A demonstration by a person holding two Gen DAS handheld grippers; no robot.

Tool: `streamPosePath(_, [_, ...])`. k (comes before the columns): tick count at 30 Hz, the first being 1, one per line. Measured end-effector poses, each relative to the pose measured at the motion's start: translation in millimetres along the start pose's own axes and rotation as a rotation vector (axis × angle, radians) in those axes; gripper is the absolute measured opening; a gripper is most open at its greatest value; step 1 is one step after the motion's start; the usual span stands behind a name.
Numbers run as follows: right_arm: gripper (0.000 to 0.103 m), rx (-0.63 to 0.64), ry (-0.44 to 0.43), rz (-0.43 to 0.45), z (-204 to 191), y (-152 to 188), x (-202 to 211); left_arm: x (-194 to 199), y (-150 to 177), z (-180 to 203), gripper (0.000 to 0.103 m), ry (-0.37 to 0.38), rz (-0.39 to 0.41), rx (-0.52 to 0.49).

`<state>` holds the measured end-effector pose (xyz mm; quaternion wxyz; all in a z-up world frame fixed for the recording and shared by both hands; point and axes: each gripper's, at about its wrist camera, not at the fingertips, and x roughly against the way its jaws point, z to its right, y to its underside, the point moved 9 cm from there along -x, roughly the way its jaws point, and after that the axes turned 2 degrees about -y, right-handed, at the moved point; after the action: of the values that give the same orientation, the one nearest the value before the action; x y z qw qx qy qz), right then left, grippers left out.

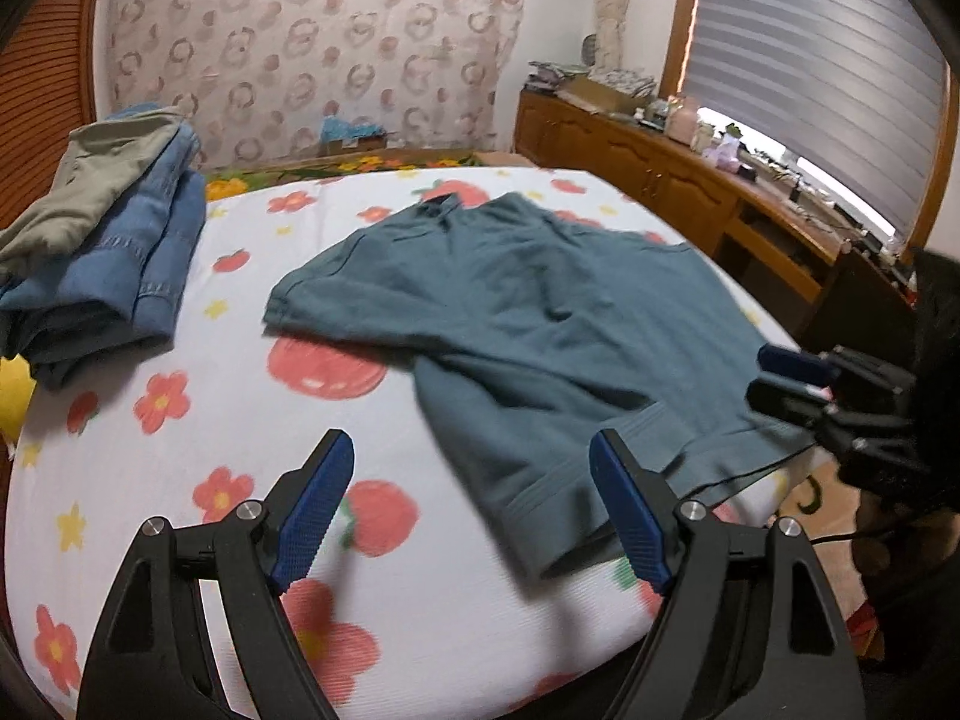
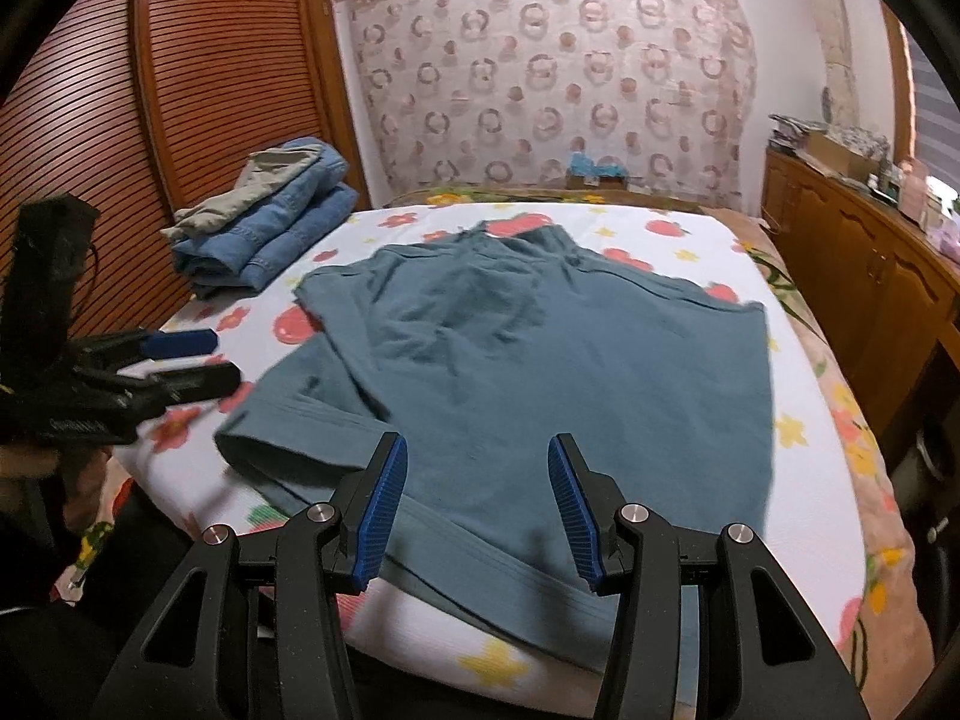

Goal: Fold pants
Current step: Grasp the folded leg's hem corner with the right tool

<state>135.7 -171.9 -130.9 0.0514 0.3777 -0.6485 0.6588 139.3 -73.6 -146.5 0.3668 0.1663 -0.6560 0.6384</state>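
Note:
Teal-green pants (image 1: 540, 324) lie spread flat on the flower-print bed (image 1: 180, 420), waistband toward me. They also show in the right wrist view (image 2: 540, 360). My left gripper (image 1: 474, 504) is open and empty, hovering just above the bed at the waistband's left corner. It shows from the side in the right wrist view (image 2: 198, 360). My right gripper (image 2: 477, 504) is open and empty, just above the near waistband edge. It shows at the right in the left wrist view (image 1: 780, 378).
A pile of folded clothes, denim with a khaki piece on top (image 1: 102, 252), sits at the bed's far left (image 2: 270, 222). A wooden cabinet (image 1: 660, 174) with clutter runs along the right. A slatted wooden door (image 2: 150, 120) stands left.

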Motion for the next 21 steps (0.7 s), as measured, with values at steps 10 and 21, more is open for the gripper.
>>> streamPosePath(10, [0.051, 0.042, -0.061, -0.034, -9.8, 1.4, -19.5, -16.4, 18.4, -16.0, 0.081, -0.034, -0.043, 0.026])
streamPosePath(21, [0.044, 0.047, -0.106, -0.100, -10.8, 6.9, -40.3, -19.5, 25.2, -14.9, 0.082, -0.017, -0.031, 0.036])
